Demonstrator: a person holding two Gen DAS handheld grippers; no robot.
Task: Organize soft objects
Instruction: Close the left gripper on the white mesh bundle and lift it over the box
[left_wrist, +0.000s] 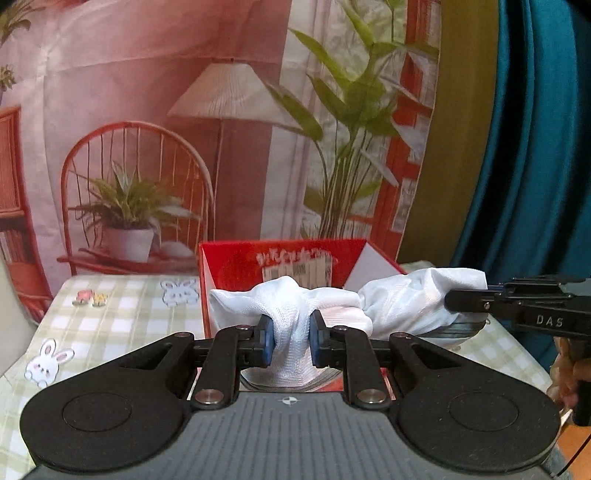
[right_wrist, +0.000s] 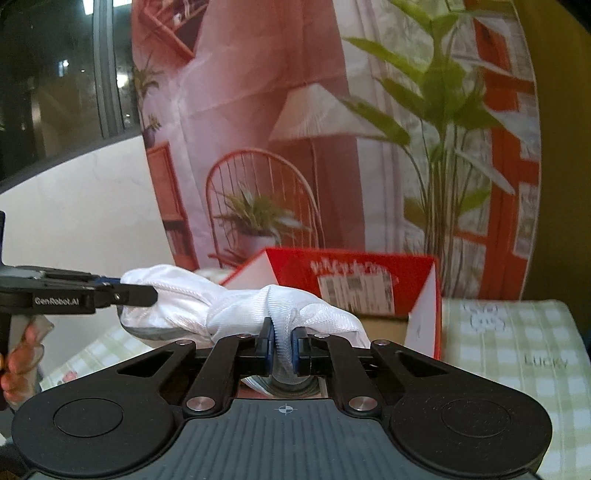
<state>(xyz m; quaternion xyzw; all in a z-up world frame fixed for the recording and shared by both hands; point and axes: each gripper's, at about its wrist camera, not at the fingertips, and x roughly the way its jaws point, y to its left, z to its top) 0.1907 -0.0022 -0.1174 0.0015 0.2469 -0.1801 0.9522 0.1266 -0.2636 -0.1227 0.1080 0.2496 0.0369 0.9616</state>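
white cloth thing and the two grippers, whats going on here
A person holds a gripper in each hand, and both are clamped on one white fabric item. The left gripper pinches one bunched part, the right gripper another, so the fabric hangs stretched between them, above the checked tablecloth. An open red box stands just behind it. Nothing white is visibly inside the box.

One white cloth (left_wrist: 295, 306) is observed, of fine ribbed weave, bunched and creased. It is held off the worktop, stretched roughly level between two grip points. One bunched end is pinched near the left, the other (right_wrist: 284, 314) near the right; between them the fabric is gathered into a twisted neck. A grey band is seen along the lower edge of one end (left_wrist: 454, 328). The cloth hangs in front of, and partly over, the open red box (left_wrist: 280, 258).
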